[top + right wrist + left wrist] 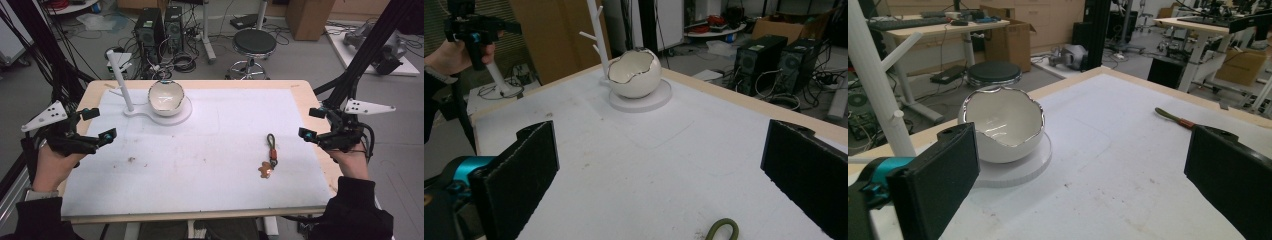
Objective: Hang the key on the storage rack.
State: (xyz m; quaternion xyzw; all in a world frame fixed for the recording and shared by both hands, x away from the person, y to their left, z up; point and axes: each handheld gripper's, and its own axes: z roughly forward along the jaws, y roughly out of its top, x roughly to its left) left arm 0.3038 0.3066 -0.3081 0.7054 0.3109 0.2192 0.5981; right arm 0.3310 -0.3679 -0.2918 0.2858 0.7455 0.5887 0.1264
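A keychain (271, 150) with a green loop and a brown charm lies on the white mat (210, 150), right of centre. Its strap shows in the left gripper view (1173, 117), and its loop at the bottom of the right gripper view (723, 230). A white egg-shaped bowl (166, 97) (1003, 127) (634, 74) sits on a round white base at the back left. My left gripper (99, 123) (1083, 165) hovers open at the table's left edge, nothing between its jaws. My right gripper (310, 122) (659, 160) is open at the right edge, just beyond the keychain.
A white branched post (120, 80) (873, 80) (596, 30) rises beside the bowl on the same base (182, 115). Beyond the table stand a stool (254, 44), computer towers (150, 27) and loose cables. Black frame legs (370, 45) slant at both sides.
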